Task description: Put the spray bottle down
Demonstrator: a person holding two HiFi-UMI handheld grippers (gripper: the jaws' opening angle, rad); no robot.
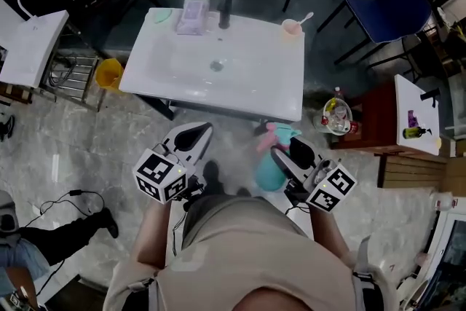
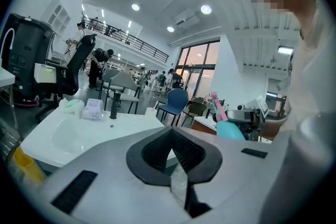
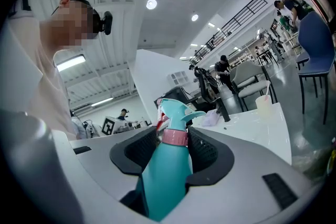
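A teal spray bottle with a pink collar and pink trigger hangs in front of my body, short of the white basin table. My right gripper is shut on it. In the right gripper view the black pads clamp the bottle just under its collar, nozzle up, with my right gripper pointing toward the table. My left gripper hovers beside it at the left, shut and holding nothing. In the left gripper view my left gripper has its tips together, and the bottle shows at the right.
On the basin table stand a black faucet, a tissue packet and a cup. A yellow bin sits left of it, a basket of bottles right, and a blue chair behind. A person's leg lies lower left.
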